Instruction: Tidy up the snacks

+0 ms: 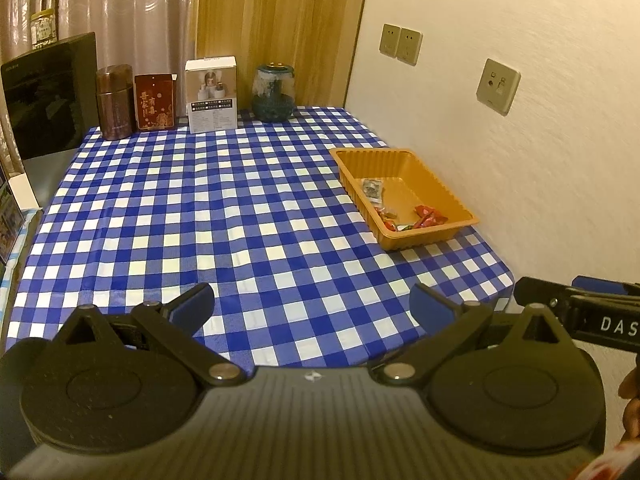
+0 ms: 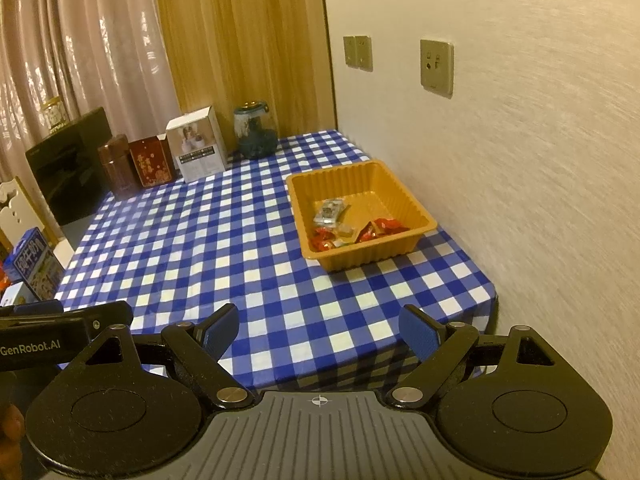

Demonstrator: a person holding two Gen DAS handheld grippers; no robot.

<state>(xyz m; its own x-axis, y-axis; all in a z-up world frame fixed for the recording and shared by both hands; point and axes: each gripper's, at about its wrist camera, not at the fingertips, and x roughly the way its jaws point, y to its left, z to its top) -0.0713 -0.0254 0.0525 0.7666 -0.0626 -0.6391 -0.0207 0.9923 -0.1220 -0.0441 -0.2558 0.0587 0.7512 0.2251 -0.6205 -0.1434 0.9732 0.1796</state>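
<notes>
An orange plastic tray (image 1: 448,194) sits at the right side of the blue checked table, close to the wall; it also shows in the right wrist view (image 2: 404,196). In it lie red-wrapped snacks (image 1: 428,216) (image 2: 380,229) and a silver-grey packet (image 1: 373,188) (image 2: 330,210). My left gripper (image 1: 312,310) is open and empty above the table's near edge. My right gripper (image 2: 318,332) is open and empty above the near right corner. Each gripper's body shows at the edge of the other's view.
At the table's far edge stand a brown canister (image 1: 114,98), a red box (image 1: 155,102), a white box (image 1: 211,94) and a glass jar (image 1: 273,94). A black appliance (image 1: 48,92) stands at the left. Boxes (image 2: 36,268) sit by the left edge. The wall runs along the right.
</notes>
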